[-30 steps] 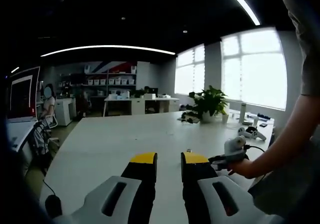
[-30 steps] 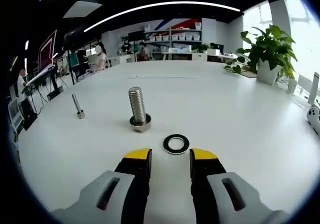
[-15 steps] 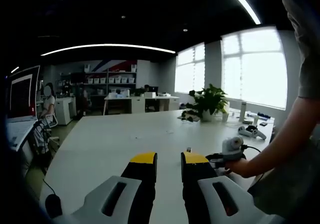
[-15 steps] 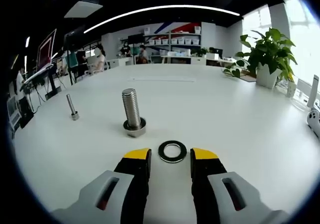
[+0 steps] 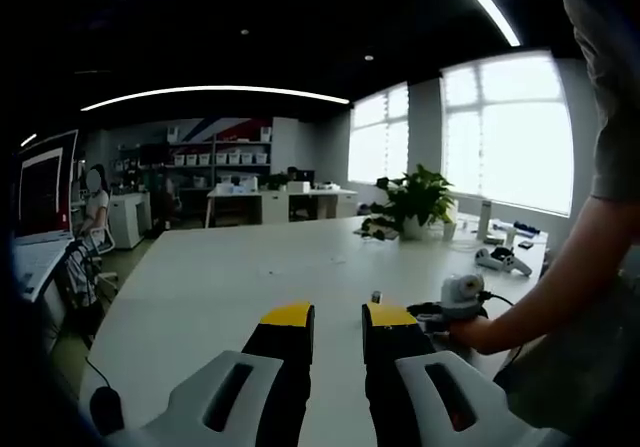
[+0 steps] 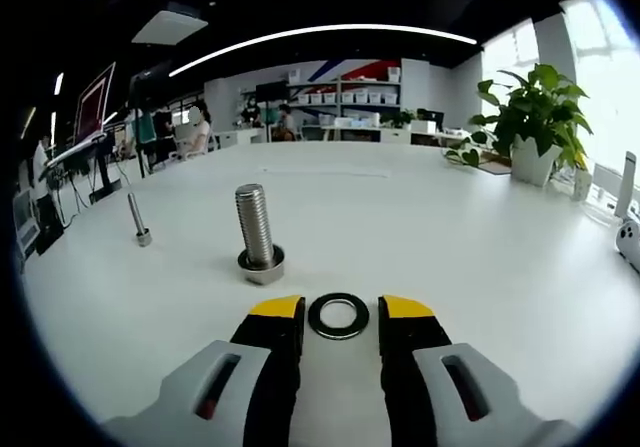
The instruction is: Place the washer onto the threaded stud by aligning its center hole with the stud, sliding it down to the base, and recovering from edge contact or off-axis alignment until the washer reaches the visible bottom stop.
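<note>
White table [image 6: 480,267]; washer [image 6: 338,315] partly behind fingers [image 6: 278,312].

light: bright windows [image 5: 510,132] blow out at right; ceiling strip [image 6: 320,35] glows
edges: fisheye bends lines; background soft

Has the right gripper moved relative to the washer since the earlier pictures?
Yes. The right gripper has advanced toward the washer, which lies flat on the table and now sits between its open jaws, beside the threaded stud.
</note>
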